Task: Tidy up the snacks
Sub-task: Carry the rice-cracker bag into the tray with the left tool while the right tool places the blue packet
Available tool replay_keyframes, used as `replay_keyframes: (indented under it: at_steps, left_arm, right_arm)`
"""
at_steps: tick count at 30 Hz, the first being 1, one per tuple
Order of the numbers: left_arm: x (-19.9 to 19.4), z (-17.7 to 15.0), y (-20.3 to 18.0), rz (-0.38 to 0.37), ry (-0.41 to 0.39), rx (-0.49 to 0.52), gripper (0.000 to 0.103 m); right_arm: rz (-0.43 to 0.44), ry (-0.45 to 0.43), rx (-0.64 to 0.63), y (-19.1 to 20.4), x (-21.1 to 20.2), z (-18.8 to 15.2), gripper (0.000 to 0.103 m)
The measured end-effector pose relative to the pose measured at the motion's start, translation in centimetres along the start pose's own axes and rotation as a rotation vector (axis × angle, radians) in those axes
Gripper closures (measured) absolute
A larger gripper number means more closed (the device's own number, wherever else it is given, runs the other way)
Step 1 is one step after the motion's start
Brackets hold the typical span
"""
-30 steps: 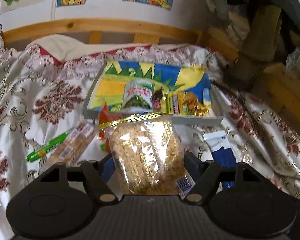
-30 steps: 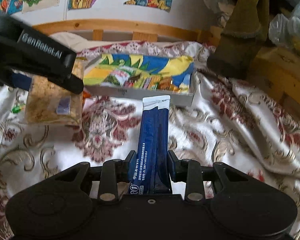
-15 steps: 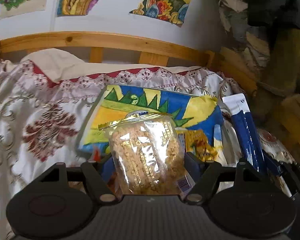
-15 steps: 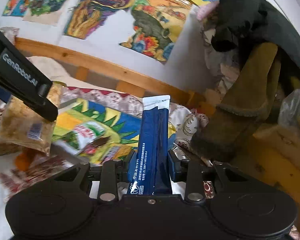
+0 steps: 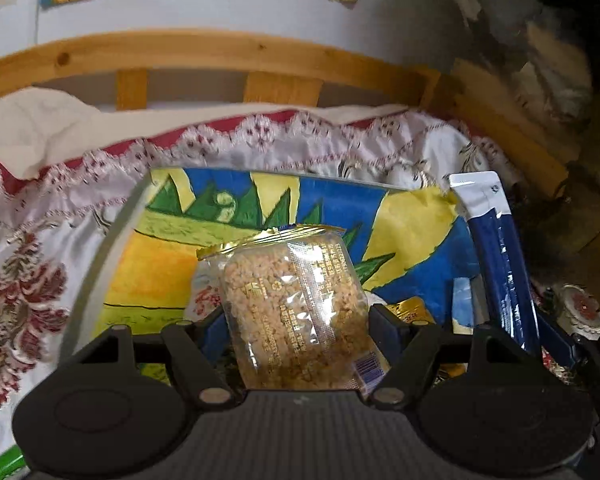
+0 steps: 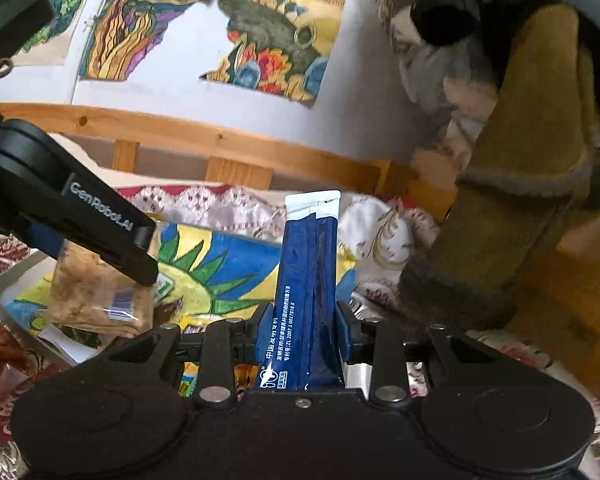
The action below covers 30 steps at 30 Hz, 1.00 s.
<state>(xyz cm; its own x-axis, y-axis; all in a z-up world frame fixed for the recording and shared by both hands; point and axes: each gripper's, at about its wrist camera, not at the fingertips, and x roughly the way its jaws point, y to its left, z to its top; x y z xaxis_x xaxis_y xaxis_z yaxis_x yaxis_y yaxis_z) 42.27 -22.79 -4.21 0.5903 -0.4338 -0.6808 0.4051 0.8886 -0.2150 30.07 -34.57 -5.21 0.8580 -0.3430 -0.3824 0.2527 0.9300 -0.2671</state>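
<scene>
My left gripper [image 5: 296,316] is shut on a clear bag of golden puffed-grain snack [image 5: 296,304], held over a shallow tray [image 5: 100,264] lined with a bright blue, yellow and green picture. The right wrist view shows that bag [image 6: 96,296] under the left gripper's black finger [image 6: 100,232]. My right gripper [image 6: 304,328] is shut on a tall dark blue stick packet with a white top [image 6: 310,276], standing upright over the tray's right end. The packet [image 5: 496,256] also rises at the right of the left wrist view. Other wrapped snacks [image 5: 408,310] lie in the tray, mostly hidden.
The tray rests on a bed with a white and red floral cover [image 5: 24,304]. A wooden headboard [image 5: 204,52] and a wall with colourful pictures [image 6: 260,36] stand behind. Hanging clothes and an olive-brown garment [image 6: 520,184] crowd the right. A green item [image 5: 4,464] lies lower left.
Both grippers have carried their snacks forward from over the bedcover to over the tray. The tray now fills the view beneath them, and the right gripper has tilted upward toward the wall.
</scene>
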Motion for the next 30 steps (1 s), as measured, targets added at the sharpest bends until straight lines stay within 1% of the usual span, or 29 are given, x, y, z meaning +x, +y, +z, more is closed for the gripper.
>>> replay_keyframes:
  at_steps: [3, 6, 9, 13, 17, 20, 22, 23, 24, 25, 26, 28, 29, 30]
  left_arm:
    - [1.1, 0.0, -0.5, 0.028, 0.026, 0.018, 0.027]
    - [2.0, -0.1, -0.9, 0.062, 0.056, 0.037, 0.027]
    - [2.8, -0.1, -1.1, 0.067, 0.085, 0.03, 0.027]
    - [3.4, -0.1, -1.5, 0.091, 0.098, 0.044, 0.027]
    - [3.6, -0.1, -1.6, 0.1, 0.095, 0.042, 0.026]
    - [3.8, -0.1, -1.6, 0.11, 0.108, 0.042, 0.026]
    - [3.9, -0.1, -1.7, 0.115, 0.115, 0.041, 0.024]
    - [3.8, -0.2, -1.7, 0.119, 0.118, 0.041, 0.02]
    - [3.8, -0.2, -1.7, 0.123, 0.12, 0.042, 0.018]
    - [3.6, -0.3, -1.8, 0.123, 0.118, 0.043, 0.018]
    - [3.3, -0.4, -1.8, 0.122, 0.114, 0.044, 0.017]
    - [2.4, -0.4, -2.0, 0.11, 0.099, 0.058, 0.013]
    - [1.7, -0.5, -2.0, 0.098, 0.083, 0.069, 0.01]
    - [0.8, -0.5, -2.0, 0.089, 0.059, 0.078, 0.007]
  right_arm:
    - [0.024, 0.036, -0.019, 0.1, 1.0, -0.3, 0.068]
    - [0.046, 0.074, -0.003, -0.1, 1.6, -0.6, 0.068]
    - [0.053, 0.103, 0.009, -0.2, 2.0, -0.7, 0.068]
    - [0.056, 0.126, 0.032, -0.6, 2.4, -1.0, 0.068]
    - [0.06, 0.137, 0.046, -0.8, 2.7, -1.1, 0.068]
    - [0.061, 0.151, 0.054, -1.0, 3.0, -1.3, 0.066]
    - [0.058, 0.157, 0.063, -1.2, 3.1, -1.5, 0.066]
    - [0.06, 0.157, 0.069, -1.3, 3.2, -1.5, 0.065]
    - [0.067, 0.156, 0.079, -1.5, 3.2, -1.5, 0.064]
    - [0.074, 0.15, 0.09, -1.6, 3.1, -1.5, 0.061]
    - [0.078, 0.142, 0.097, -1.7, 2.9, -1.4, 0.057]
    - [0.079, 0.117, 0.099, -1.8, 2.1, -1.2, 0.047]
    - [0.06, 0.098, 0.092, -1.9, 1.5, -1.2, 0.036]
    - [0.043, 0.069, 0.082, -2.0, 0.8, -1.1, 0.029]
